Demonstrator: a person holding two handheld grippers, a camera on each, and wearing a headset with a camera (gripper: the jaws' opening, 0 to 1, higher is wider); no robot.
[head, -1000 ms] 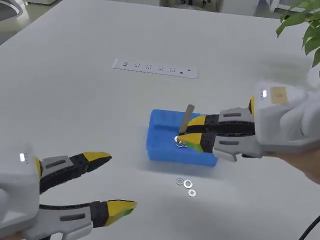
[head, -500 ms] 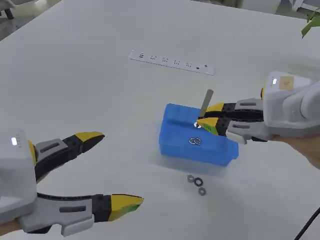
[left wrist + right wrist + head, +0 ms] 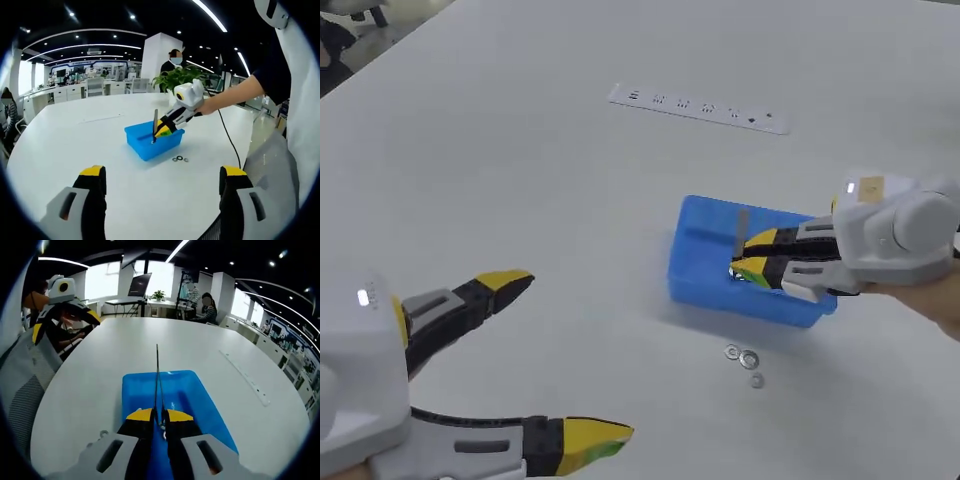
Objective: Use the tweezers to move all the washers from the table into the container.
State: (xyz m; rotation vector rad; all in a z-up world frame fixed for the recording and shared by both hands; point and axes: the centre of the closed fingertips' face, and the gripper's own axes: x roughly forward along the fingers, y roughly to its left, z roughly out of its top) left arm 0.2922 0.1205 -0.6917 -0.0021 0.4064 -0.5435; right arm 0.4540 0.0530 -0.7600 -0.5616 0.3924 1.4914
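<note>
A blue container (image 3: 705, 262) sits mid-table, also seen in the left gripper view as the container (image 3: 145, 145) and from the right gripper view as the container (image 3: 180, 390). My right gripper (image 3: 745, 262) hovers over its right half, shut on thin grey tweezers (image 3: 741, 232). The tweezers (image 3: 157, 372) run straight out from the closed right gripper (image 3: 160, 416) over the container's floor. Three small washers (image 3: 746, 359) lie on the table just in front of the container; these washers (image 3: 179, 159) look tiny. My left gripper (image 3: 575, 360) is open and holds nothing, near the table's front left.
A white power strip (image 3: 698, 108) lies flat behind the container. A potted plant (image 3: 177, 77) stands past the table's far side, and seated people work at other desks. White tabletop stretches around the container on every side.
The head camera has panned, shifting everything right. My right gripper has dropped lower over the container and the tweezers now lie flatter instead of sticking up. The left gripper stays open.
</note>
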